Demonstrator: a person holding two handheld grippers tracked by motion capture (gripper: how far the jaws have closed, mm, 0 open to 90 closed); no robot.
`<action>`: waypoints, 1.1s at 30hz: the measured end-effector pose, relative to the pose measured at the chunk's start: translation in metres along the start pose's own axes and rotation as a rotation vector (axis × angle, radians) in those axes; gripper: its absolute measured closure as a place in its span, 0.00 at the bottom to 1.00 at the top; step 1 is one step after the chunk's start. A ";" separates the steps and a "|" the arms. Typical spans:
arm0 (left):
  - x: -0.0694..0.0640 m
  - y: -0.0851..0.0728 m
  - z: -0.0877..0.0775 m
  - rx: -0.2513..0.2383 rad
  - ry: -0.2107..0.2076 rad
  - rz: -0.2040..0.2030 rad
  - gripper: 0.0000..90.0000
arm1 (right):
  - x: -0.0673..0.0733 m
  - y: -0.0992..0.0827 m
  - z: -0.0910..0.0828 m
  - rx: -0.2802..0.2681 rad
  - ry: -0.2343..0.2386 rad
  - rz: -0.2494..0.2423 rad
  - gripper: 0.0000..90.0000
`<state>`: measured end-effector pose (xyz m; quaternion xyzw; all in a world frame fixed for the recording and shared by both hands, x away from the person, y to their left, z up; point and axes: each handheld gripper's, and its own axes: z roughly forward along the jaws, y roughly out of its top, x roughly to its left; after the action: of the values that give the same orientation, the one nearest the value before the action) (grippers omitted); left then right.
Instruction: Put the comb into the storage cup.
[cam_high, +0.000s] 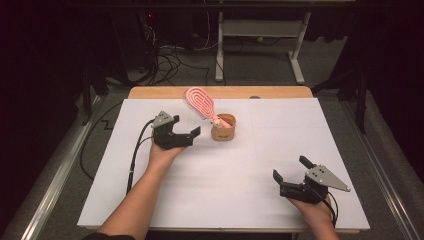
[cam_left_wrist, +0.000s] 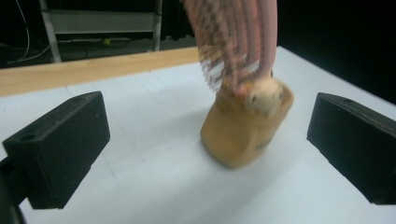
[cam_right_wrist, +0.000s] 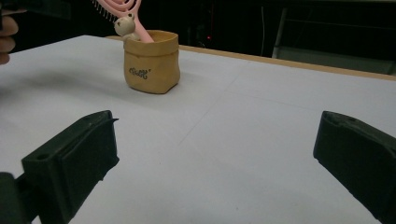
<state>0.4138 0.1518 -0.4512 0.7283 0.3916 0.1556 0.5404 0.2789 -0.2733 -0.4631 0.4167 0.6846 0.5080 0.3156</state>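
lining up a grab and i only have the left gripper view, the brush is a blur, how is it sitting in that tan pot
Observer: In the high view the pink brush stands handle-down in the tan pot, its head leaning away toward the table's far left.
Operator: where's the other claw
Observer: The right claw is open, near the table's front right corner, well apart from the pot.
Operator: anything on the pot's other side
Observer: The right gripper view shows dark lettering on the pot's wall and a small bear figure on the brush handle at the rim.
Operator: how close is my claw
Observer: The left claw is open just left of the pot, not touching it.
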 end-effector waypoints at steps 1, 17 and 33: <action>0.001 -0.006 -0.002 0.011 0.003 0.002 0.00 | 0.000 0.000 0.000 0.001 0.000 0.000 0.00; 0.000 -0.048 -0.100 -0.025 0.025 0.012 0.00 | -0.002 -0.002 -0.002 0.003 -0.009 0.010 0.00; 0.005 -0.075 -0.156 -0.091 0.065 0.032 0.00 | 0.008 0.001 -0.010 -0.013 -0.019 0.017 0.00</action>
<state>0.2856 0.2676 -0.4632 0.7038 0.3895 0.2054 0.5575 0.2673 -0.2706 -0.4590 0.4254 0.6746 0.5113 0.3203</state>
